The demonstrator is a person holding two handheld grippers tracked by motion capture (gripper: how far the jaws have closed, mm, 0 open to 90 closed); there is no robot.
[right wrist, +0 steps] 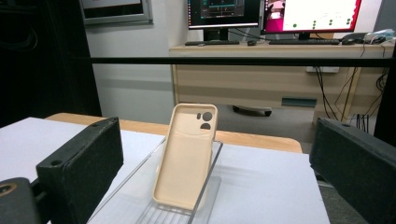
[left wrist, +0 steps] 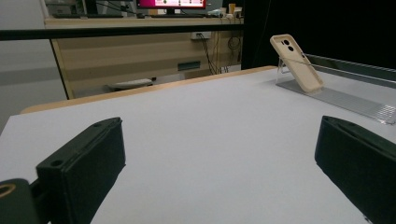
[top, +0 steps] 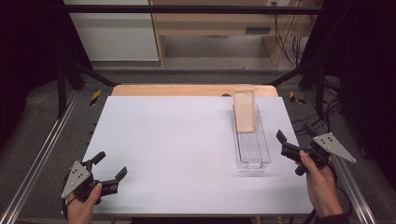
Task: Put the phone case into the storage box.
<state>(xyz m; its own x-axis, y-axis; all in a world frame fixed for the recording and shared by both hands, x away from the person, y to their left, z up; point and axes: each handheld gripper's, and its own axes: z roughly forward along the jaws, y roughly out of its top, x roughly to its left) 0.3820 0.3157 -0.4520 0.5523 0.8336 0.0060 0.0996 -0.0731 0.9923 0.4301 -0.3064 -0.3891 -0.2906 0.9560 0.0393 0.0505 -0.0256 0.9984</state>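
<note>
A: What is on the table [top: 177,154]?

B: A white sheet covers most of it, with a strip of bare wood showing at the far edge. On the right half lies a long clear plastic tray [top: 252,151], set lengthwise from near to far. A beige phone case [top: 244,112] stands at the tray's far end, tilted back against the tray's raised clear end.

A: Which way does the case face?

B: In the right gripper view its back faces the camera, with dark camera cut-outs near the top [right wrist: 187,156]. The left gripper view shows it from the side, leaning, well off to the right [left wrist: 297,63].

A: And the left gripper?

B: The left gripper [top: 110,169] sits at the near left corner of the table, held in the person's left hand [top: 84,205]. Its jaws are spread wide with nothing between them; in its own view only bare white sheet lies in the gap.

A: The right one?

B: The right gripper [top: 294,133] is held in the right hand [top: 320,179] at the table's right edge, just beside the tray's near half and apart from it. Its jaws also stand wide apart and grip nothing. In its own view the case and tray show between the two black jaws, farther off.

A: Anything behind the table?

B: A wooden desk [right wrist: 280,74] with monitors [right wrist: 308,14] on it, and cables [top: 285,37] hanging at its right side.
</note>
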